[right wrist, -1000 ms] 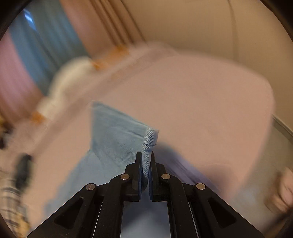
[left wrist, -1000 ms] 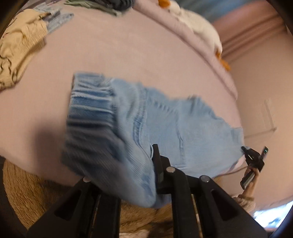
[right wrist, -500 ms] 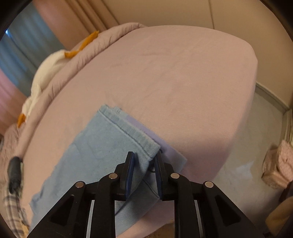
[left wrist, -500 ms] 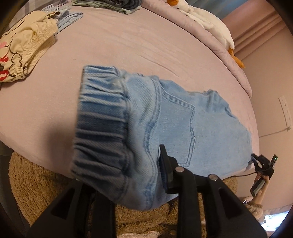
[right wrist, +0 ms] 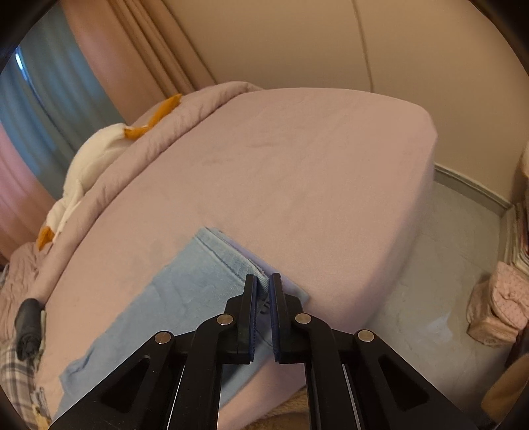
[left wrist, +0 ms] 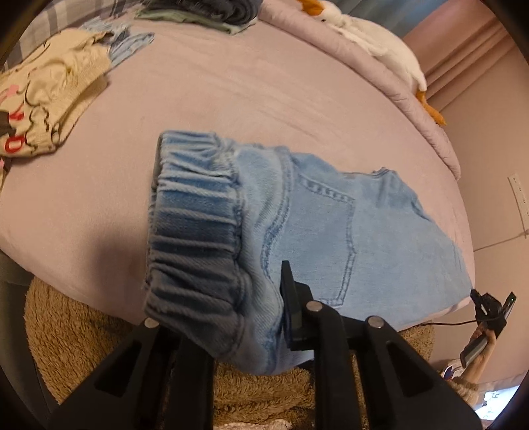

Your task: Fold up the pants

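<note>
Two tools are at the near edge of the bed. The left tool (left wrist: 231, 297) has its jaws spread wide around the bunched elastic waistband (left wrist: 195, 231) of the light-blue denim pants (left wrist: 330, 231); the right finger (left wrist: 291, 297) shows beside the fabric, while the left finger is hidden under the waistband, so I cannot tell whether the cloth is pinched or only draped over it. The right tool (right wrist: 263, 297) has its jaws set narrow, with the stitched hem (right wrist: 228, 261) of a pant leg between the blue pads (right wrist: 253, 314); a slim gap remains and contact is unclear.

The pants lie flat across the pink bed sheet (left wrist: 231, 99), a back pocket (left wrist: 327, 238) facing up, the waistband end overhanging the bed edge above a tan shaggy rug (left wrist: 82, 330).

Farther out, a cream garment (left wrist: 43, 99) with red and black printed lettering, too crumpled to read, lies at the left. Folded clothes (left wrist: 198, 13) sit at the far side, and a white goose plush (left wrist: 380, 43) with orange feet rests on the rolled quilt (left wrist: 413, 109). The other handheld device (left wrist: 489, 317) shows at the right edge. No brand marks are legible.
</note>
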Demonstrator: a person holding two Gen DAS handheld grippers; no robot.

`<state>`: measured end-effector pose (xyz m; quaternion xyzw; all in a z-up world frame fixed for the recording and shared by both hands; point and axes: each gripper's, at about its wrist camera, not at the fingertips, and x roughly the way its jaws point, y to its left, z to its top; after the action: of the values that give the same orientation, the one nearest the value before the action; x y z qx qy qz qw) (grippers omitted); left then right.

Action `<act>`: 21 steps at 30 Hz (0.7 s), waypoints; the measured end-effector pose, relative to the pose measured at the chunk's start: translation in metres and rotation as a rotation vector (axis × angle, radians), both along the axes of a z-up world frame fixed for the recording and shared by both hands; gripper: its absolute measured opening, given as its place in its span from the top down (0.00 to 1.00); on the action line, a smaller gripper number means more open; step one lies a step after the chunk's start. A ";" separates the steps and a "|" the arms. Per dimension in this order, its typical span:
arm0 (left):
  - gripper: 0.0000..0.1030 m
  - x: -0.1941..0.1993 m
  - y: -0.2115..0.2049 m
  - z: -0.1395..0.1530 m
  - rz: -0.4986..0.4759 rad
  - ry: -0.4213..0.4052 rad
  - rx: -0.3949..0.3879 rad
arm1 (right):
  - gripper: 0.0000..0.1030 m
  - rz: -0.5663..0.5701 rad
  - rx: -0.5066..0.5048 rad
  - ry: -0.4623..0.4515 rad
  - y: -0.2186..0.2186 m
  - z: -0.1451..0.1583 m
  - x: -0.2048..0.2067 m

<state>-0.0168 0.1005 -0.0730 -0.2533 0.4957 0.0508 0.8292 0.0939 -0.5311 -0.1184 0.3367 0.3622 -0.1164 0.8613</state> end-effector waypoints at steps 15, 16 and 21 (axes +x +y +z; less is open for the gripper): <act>0.80 0.004 -0.007 -0.003 -0.016 0.007 0.067 | 0.94 -0.005 -0.052 0.101 0.002 -0.021 0.011; 0.80 0.003 -0.006 -0.003 -0.015 0.005 0.062 | 0.94 -0.003 -0.026 0.125 -0.001 -0.030 0.014; 0.74 -0.001 -0.007 0.003 -0.045 0.007 0.065 | 0.94 0.021 -0.189 0.228 0.014 -0.019 0.022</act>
<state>-0.0175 0.0939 -0.0697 -0.2146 0.5024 0.0491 0.8361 0.1162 -0.5168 -0.1374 0.2349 0.4488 -0.1784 0.8436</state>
